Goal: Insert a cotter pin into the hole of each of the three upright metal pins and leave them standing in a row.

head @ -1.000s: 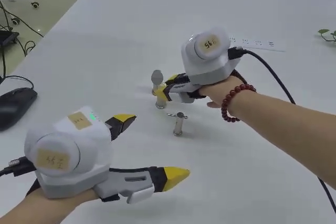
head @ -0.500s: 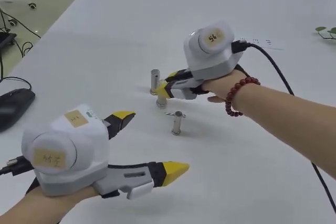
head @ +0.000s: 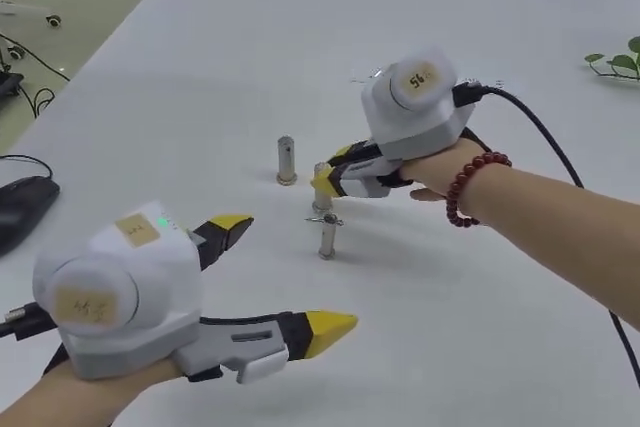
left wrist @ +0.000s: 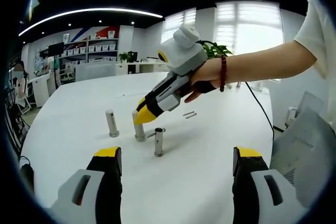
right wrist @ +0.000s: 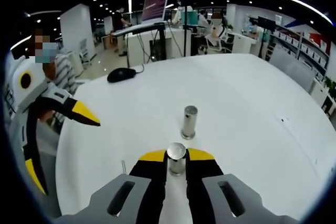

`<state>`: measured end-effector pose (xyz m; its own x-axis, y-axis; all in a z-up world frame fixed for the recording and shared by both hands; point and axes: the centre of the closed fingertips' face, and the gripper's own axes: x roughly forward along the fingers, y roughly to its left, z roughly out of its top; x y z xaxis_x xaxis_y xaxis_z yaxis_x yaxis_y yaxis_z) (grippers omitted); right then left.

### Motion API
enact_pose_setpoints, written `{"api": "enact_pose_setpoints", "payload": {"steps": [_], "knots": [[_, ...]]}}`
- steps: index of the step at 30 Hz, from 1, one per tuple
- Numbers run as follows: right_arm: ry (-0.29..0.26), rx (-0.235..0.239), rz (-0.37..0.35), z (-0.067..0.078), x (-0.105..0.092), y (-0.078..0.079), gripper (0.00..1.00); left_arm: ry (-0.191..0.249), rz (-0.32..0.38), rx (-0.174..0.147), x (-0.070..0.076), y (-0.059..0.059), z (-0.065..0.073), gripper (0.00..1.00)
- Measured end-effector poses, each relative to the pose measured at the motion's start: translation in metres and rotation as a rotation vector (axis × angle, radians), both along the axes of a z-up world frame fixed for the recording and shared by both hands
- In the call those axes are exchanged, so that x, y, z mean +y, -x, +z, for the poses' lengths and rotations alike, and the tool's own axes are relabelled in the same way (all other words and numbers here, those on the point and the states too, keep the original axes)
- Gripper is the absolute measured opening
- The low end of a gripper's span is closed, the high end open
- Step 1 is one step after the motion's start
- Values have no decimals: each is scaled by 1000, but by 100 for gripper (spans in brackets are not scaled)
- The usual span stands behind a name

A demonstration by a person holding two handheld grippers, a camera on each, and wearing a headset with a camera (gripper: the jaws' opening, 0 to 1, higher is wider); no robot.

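Observation:
Three upright metal pins stand mid-table. The far pin stands free. My right gripper is shut on the middle pin, its yellow tips on either side of the top. The near pin carries a cotter pin through its head. My left gripper hovers open and holds nothing, low and to the left of the pins. The left gripper view shows the right gripper at the middle pin, with the far pin beside it.
Loose cotter pins lie on the white table beyond the row. A black mouse sits near the left edge. The right gripper's black cable trails to the right, past a small plant.
My right gripper has shifted the middle pin to the right, away from the far pin and more in line above the near pin. The left gripper has barely moved.

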<state>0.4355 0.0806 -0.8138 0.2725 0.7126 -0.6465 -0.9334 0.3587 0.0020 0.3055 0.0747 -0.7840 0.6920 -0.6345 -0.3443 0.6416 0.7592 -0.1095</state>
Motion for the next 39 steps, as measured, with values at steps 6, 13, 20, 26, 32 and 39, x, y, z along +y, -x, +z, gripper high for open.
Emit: {"api": "enact_pose_setpoints", "payload": {"steps": [6, 13, 20, 26, 32, 39], "knots": [[1, 4, 2, 2, -12, 4, 13, 2, -2, 0, -1, 1, 1, 87], [9, 5, 11, 4, -23, 12, 13, 1, -6, -1, -3, 3, 2, 87], [15, 12, 21, 5, -36, 28, 13, -1, -6, -1, -2, 5, 3, 87], [24, 16, 36, 5, -45, 37, 13, -1, -3, 0, -2, 6, 4, 87], [27, 21, 54, 5, -54, 49, 13, -4, -9, -2, -4, 7, 4, 87], [19, 25, 91, 9, -61, 63, 13, -9, -20, -5, -8, 11, 5, 87]]}}
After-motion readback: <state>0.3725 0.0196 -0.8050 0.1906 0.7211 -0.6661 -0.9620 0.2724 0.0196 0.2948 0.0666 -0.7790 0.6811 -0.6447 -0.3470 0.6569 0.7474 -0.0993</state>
